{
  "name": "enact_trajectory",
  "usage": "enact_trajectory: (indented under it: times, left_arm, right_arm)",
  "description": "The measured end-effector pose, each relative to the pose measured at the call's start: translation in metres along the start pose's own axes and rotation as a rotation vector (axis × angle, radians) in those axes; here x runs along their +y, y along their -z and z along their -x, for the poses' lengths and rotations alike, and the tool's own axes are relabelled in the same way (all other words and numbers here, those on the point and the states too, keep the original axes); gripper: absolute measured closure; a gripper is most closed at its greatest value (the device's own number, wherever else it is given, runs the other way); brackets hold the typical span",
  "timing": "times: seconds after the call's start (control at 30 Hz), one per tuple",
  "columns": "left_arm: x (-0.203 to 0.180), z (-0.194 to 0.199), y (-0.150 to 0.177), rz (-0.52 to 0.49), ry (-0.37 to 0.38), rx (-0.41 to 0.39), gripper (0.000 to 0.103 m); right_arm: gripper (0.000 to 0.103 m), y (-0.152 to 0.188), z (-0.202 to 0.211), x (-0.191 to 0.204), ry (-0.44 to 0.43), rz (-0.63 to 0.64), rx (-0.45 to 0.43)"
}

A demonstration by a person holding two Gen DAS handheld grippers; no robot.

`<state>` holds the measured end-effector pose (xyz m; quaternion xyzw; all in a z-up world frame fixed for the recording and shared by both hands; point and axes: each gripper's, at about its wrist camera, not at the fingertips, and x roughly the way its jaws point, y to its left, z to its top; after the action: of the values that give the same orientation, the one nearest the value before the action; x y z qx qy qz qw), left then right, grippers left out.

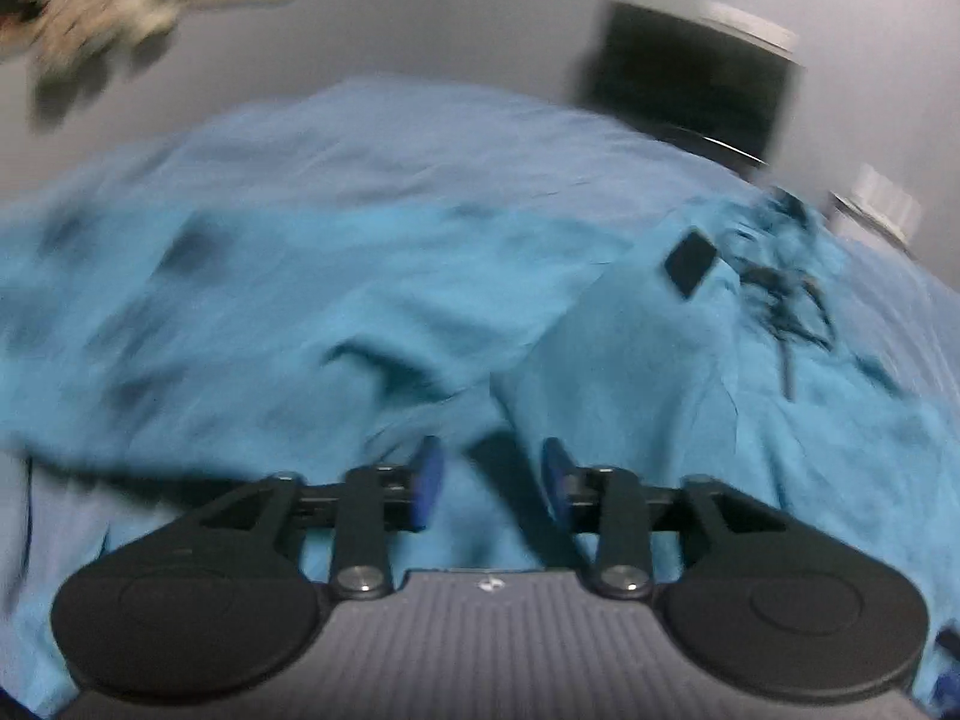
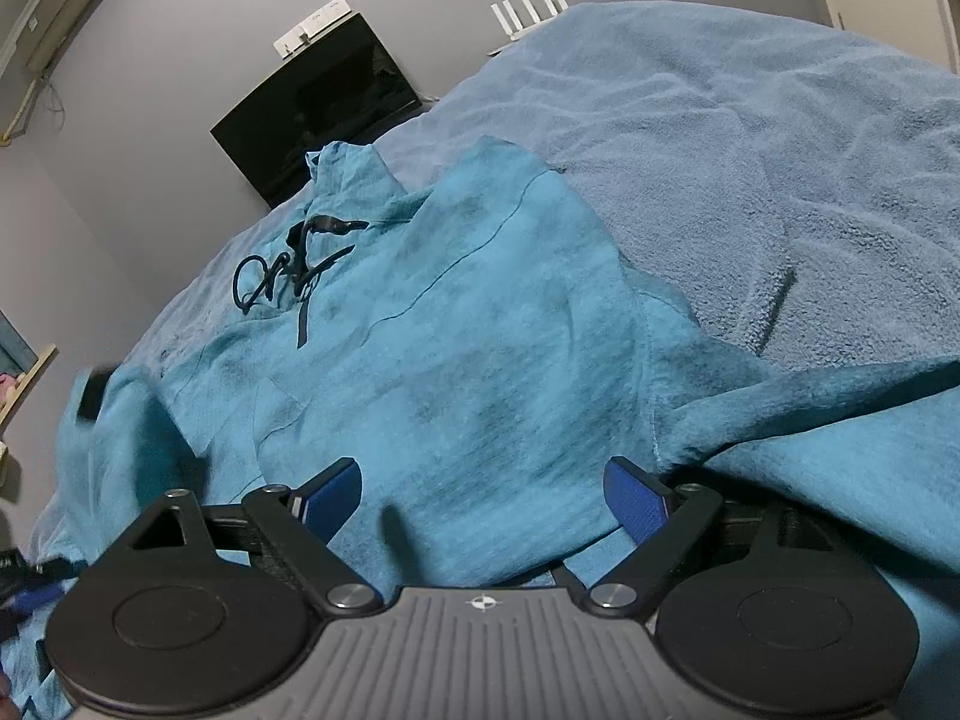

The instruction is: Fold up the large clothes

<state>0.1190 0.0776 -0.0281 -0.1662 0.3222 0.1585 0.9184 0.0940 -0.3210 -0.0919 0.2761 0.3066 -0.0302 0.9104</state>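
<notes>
Hovering half open and empty over the blue hoodie (image 1: 660, 360), the left tool (image 1: 489, 480) may pinch two layers, while the right tool (image 2: 483, 498), wide open, holds nothing.

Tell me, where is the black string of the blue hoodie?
In the right wrist view, the black string lies curled near the neck of the blue hoodie, upper left, just below the dark screen by the wall.

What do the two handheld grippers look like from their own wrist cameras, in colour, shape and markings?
Both match. The left gripper and right gripper each have a grey ribbed body with a small round crosshair mark, two round black discs at the sides, black linkage arms on silver screws, and jaws faced with blue textured pads. No cables, sleeves or hands show in either view.
</notes>
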Motion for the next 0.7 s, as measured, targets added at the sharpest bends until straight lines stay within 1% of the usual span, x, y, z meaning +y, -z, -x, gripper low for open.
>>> enact_trajectory:
  times: [0.03, 0.07, 0.1, 0.13, 0.17, 0.2, 0.23, 0.27, 0.33, 0.37, 0.4, 0.43, 0.53, 0.6, 0.67, 0.7]
  left_arm:
    - [0.009, 0.001, 0.001, 0.059, -0.022, 0.008, 0.058]
    - [0.014, 0.003, 0.001, 0.093, -0.043, 0.002, 0.058]
    - [0.016, 0.005, 0.001, 0.1, -0.052, -0.007, 0.057]
    - [0.015, 0.007, 0.001, 0.09, -0.051, -0.018, 0.053]
    - [0.012, 0.007, 0.0, 0.069, -0.04, -0.022, 0.044]
    - [0.007, 0.005, 0.0, 0.042, -0.02, -0.021, 0.038]
    - [0.003, 0.001, -0.002, 0.015, -0.003, -0.012, 0.028]
    - [0.0, -0.003, -0.002, -0.012, 0.002, 0.0, 0.023]
    - [-0.005, -0.019, -0.005, -0.05, 0.009, 0.04, 0.021]
    - [-0.002, -0.027, -0.006, -0.044, 0.024, 0.085, 0.021]
    - [0.003, -0.036, -0.006, -0.016, 0.042, 0.138, 0.021]
    - [0.008, -0.043, -0.003, 0.018, 0.062, 0.165, 0.021]
    - [0.023, -0.056, 0.003, 0.105, 0.112, 0.191, 0.021]
    - [0.026, -0.067, 0.004, 0.116, 0.144, 0.182, 0.021]
    - [0.025, -0.077, 0.007, 0.125, 0.192, 0.171, 0.022]
    - [0.025, -0.08, 0.009, 0.123, 0.215, 0.16, 0.024]
  right_arm:
    - [0.013, 0.0, 0.0, 0.0, -0.002, -0.001, -0.001]
    - [0.013, -0.001, 0.001, 0.0, -0.004, -0.003, -0.003]
    - [0.013, -0.001, 0.002, -0.001, -0.006, -0.004, -0.004]
    - [0.013, 0.0, 0.002, -0.001, -0.006, -0.005, -0.005]
    - [0.013, -0.001, 0.002, 0.0, -0.005, -0.004, -0.006]
    - [0.013, 0.0, 0.002, 0.0, -0.004, -0.001, -0.008]
    - [0.013, -0.001, 0.002, 0.001, -0.003, 0.003, -0.009]
    - [0.013, 0.0, 0.003, 0.002, -0.002, 0.005, -0.008]
    - [0.013, 0.0, 0.002, 0.001, -0.002, 0.005, -0.006]
    - [0.013, 0.0, 0.002, 0.001, -0.004, 0.003, -0.006]
    - [0.013, -0.001, 0.002, 0.001, -0.004, 0.002, -0.006]
    - [0.013, -0.001, 0.002, 0.0, -0.004, 0.003, -0.005]
    - [0.013, -0.001, 0.001, 0.001, -0.002, 0.006, -0.002]
    - [0.012, 0.0, 0.001, 0.002, 0.001, 0.011, 0.001]
    - [0.012, 0.0, 0.0, 0.002, 0.0, 0.015, 0.002]
    - [0.012, 0.0, 0.0, 0.002, -0.001, 0.014, 0.001]
